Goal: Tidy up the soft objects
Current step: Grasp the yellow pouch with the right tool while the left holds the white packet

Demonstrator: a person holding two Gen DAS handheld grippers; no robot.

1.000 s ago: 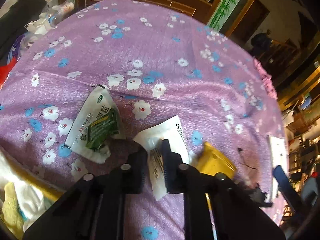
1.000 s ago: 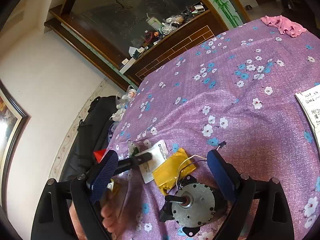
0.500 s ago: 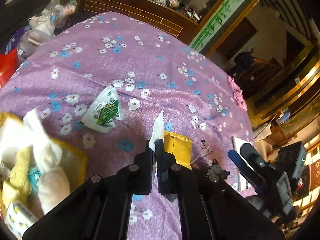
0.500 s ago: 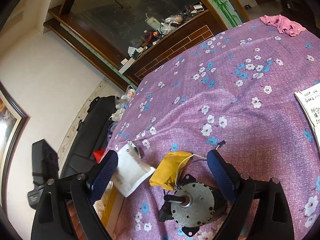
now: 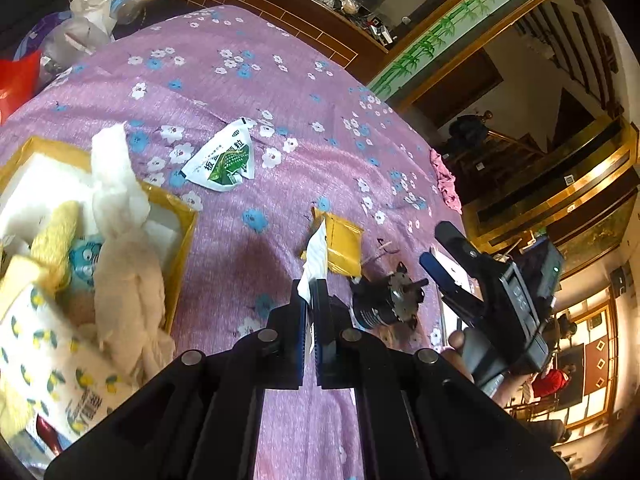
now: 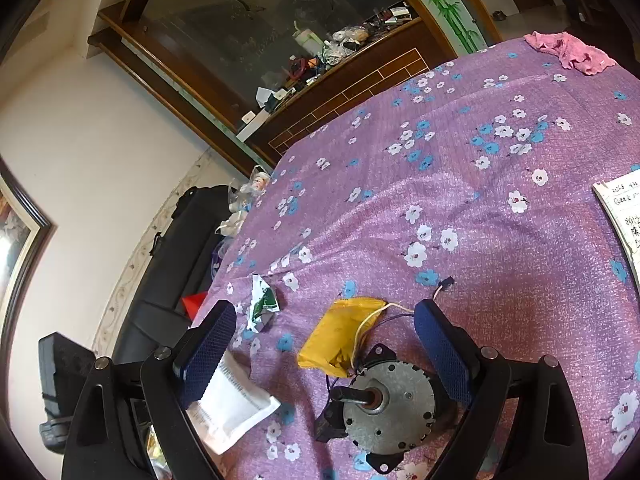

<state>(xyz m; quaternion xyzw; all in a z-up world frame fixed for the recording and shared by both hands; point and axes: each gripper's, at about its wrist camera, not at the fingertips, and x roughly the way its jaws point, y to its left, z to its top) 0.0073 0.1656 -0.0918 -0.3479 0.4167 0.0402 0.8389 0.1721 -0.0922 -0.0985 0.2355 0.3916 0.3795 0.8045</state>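
Observation:
My left gripper [image 5: 311, 292] is shut on a white sachet [image 5: 315, 256] and holds it above the purple flowered cloth; the sachet also shows in the right wrist view [image 6: 232, 404]. A yellow packet [image 5: 343, 246] lies just beyond it, also seen in the right wrist view [image 6: 340, 336]. A green-and-white sachet [image 5: 222, 158] lies further back on the cloth. A yellow box [image 5: 180, 236] at the left holds soft things: tissue, cloth, a pack. My right gripper [image 6: 324, 350] is open and empty, its fingers either side of a metal motor [image 6: 386, 404].
The motor [image 5: 384, 300] with its wires lies right of the yellow packet. A pink cloth [image 6: 568, 52] lies at the table's far edge. A paper sheet [image 6: 624, 212] is at the right. Bags [image 5: 84, 28] and a wooden cabinet [image 5: 280, 8] stand behind the table.
My left gripper closed on the white sachet, lifted it off the cloth and pulled back toward the yellow box. My right gripper stayed open over the motor.

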